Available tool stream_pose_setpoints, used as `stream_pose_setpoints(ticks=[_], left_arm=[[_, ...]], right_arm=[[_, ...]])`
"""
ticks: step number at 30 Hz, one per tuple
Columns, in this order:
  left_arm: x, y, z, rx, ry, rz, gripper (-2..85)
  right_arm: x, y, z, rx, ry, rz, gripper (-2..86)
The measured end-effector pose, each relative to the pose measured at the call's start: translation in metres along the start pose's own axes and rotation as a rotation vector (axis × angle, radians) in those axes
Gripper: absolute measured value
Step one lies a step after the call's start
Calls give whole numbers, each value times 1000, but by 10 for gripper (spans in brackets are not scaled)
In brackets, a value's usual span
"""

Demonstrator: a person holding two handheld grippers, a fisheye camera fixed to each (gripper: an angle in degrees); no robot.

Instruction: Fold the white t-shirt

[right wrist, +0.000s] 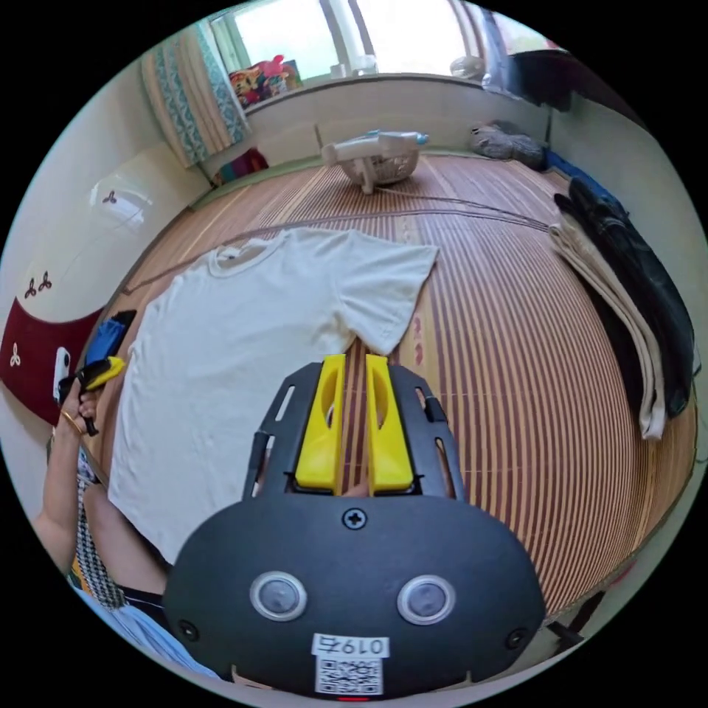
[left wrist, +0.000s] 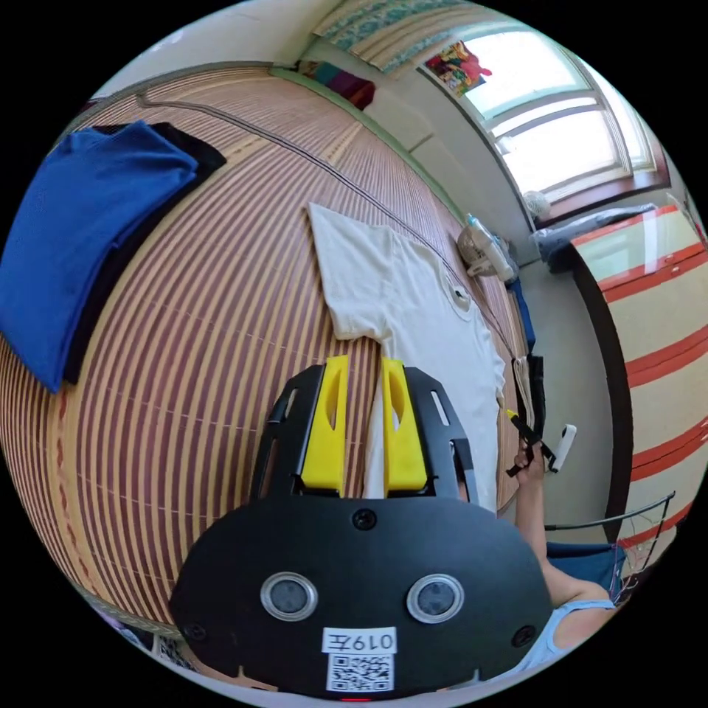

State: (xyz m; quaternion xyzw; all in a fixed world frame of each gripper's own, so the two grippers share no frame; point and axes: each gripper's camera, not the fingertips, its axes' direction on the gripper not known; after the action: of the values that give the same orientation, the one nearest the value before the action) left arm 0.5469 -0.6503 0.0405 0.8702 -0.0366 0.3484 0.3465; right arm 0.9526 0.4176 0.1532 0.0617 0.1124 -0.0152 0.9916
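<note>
**White t-shirt flat and ready for its first fold**

White t-shirt (right wrist: pixel 243 346) lies spread out flat on the striped mat (right wrist: pixel 516 354), neck hole toward the window, both sleeves out. No fold shows yet.

The right tool (right wrist: pixel 352 369) hangs above the mat just beside one sleeve, its yellow jaws a little apart and empty. The left tool (left wrist: pixel 365 369) hangs by the other sleeve, jaws apart and empty too.

A good first move, I think: pinch one sleeve edge and the hem on the same side, then lift both together so the cloth stays smooth.

Folded blue clothes (left wrist: pixel 81 236) sit well apart.
</note>
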Motion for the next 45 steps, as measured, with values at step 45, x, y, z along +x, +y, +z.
stream_pose_setpoints(ticks=[45], left_arm=[[63, 163, -109, 39, -32, 306, 7]], right_arm=[[-131, 82, 23, 163, 163, -134, -10]])
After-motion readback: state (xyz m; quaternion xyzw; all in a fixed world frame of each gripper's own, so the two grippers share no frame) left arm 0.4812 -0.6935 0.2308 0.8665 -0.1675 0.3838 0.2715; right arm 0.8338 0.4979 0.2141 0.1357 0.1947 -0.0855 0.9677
